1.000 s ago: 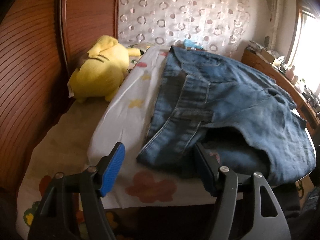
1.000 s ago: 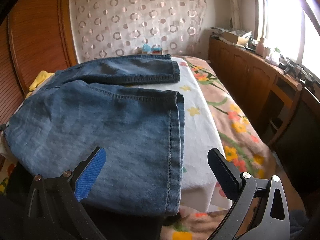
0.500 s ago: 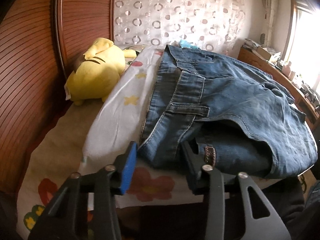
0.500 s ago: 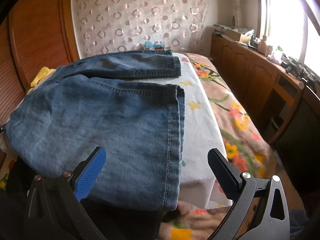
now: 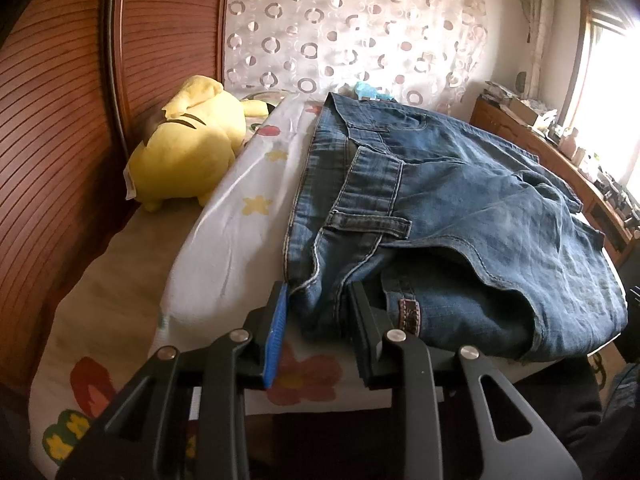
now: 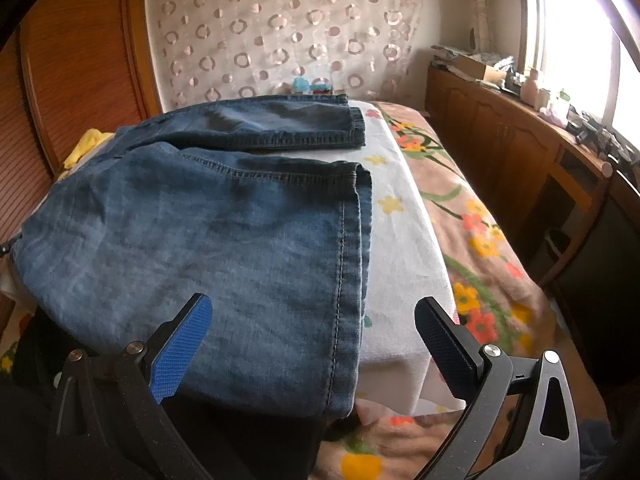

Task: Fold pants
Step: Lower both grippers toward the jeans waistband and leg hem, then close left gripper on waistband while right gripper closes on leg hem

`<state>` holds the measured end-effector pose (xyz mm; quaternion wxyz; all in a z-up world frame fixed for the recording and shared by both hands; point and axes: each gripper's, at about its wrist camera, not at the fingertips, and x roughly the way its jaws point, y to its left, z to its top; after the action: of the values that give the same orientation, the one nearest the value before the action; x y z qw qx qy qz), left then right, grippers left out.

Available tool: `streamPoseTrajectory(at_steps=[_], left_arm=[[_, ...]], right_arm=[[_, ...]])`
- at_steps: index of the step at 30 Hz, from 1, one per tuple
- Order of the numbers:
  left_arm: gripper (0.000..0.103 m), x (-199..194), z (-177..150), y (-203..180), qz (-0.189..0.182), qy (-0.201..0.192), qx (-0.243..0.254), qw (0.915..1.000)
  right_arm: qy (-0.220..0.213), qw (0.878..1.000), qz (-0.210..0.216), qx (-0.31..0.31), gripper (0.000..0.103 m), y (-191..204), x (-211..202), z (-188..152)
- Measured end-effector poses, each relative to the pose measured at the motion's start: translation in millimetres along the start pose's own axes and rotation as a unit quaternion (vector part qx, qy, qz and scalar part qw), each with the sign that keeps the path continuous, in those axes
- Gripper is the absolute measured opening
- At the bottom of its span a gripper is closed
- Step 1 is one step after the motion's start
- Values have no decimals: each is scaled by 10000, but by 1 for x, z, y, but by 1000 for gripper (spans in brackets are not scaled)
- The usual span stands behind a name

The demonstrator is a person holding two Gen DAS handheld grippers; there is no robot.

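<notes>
Blue jeans (image 5: 460, 208) lie spread on a white flowered sheet over the bed, waistband toward the left wrist view. My left gripper (image 5: 318, 312) has its jaws closed in on the near waistband corner (image 5: 316, 292), with denim pinched between them. In the right wrist view the two legs (image 6: 208, 232) lie side by side, hems to the right. My right gripper (image 6: 312, 340) is open wide, straddling the near leg's hem corner (image 6: 340, 380), which hangs over the bed's front edge. It grips nothing.
A yellow plush toy (image 5: 188, 148) lies at the bed's left by the wooden headboard (image 5: 52, 128). A wooden sideboard (image 6: 520, 152) with clutter runs along the right under the window. A flowered blanket (image 6: 472, 232) covers the bed's right side. A patterned curtain hangs behind.
My left gripper moved forward onto the waistband corner and its jaws closed from wide open onto the denim. My right gripper stayed open and barely moved.
</notes>
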<state>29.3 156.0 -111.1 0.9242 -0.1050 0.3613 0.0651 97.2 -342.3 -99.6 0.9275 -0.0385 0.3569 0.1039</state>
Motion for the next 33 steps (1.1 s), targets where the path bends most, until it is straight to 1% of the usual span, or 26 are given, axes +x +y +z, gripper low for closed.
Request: streamPoseTrajectory(at_steps=[6, 8, 12, 15, 16, 17, 18, 19, 20, 21, 22, 23, 25, 27, 29, 33], left_arm=[[31, 3, -1, 0, -20, 38, -6, 10000], [31, 5, -1, -1, 1, 52, 12, 10000], [35, 6, -1, 0, 22, 74, 18, 10000], [37, 7, -1, -1, 50, 68, 50, 10000], [39, 7, -1, -2, 65, 65, 61, 9999], [39, 7, -1, -2, 72, 63, 75, 9999], [39, 8, 0, -1, 77, 67, 79, 9999], [39, 8, 0, -1, 82, 71, 75, 9999], [37, 7, -1, -2, 72, 74, 88, 9999], [24, 6, -1, -3, 12, 56, 133, 9999], [19, 2, -1, -7, 0, -32, 222, 9997], [17, 0, 0, -9, 48, -99, 285, 9995], [12, -7, 4, -15, 100, -211, 381, 9990], [10, -14, 9, -16, 50, -352, 330, 9988], [10, -23, 14, -17, 5, -483, 311, 9983], [9, -38, 26, -22, -58, -699, 373, 9968]], right_arm=[[114, 9999, 62, -80, 95, -3, -1, -1], [158, 9998, 70, -62, 88, -5, -2, -2], [238, 9997, 95, -22, 82, -9, 0, -3], [288, 9995, 134, -57, 74, -8, 1, -4], [313, 9994, 148, -78, 69, -7, 2, -4], [334, 9993, 148, -92, 64, -6, 3, -4], [360, 9992, 141, -112, 63, -5, 4, -5], [401, 9990, 156, -134, 58, -4, 6, -6], [427, 9989, 148, -147, 54, -3, 7, -7], [420, 9989, 115, -166, 50, -3, 8, -7], [389, 9990, 54, -208, 35, -2, 7, -8], [359, 9991, 57, -208, 23, -2, 6, -8], [342, 9993, 61, -146, 17, -6, 5, -7], [317, 9993, 130, -124, 15, -9, 5, -6], [297, 9993, 146, -164, 11, -9, 5, -6], [202, 9992, 161, -302, 5, -5, 1, -3]])
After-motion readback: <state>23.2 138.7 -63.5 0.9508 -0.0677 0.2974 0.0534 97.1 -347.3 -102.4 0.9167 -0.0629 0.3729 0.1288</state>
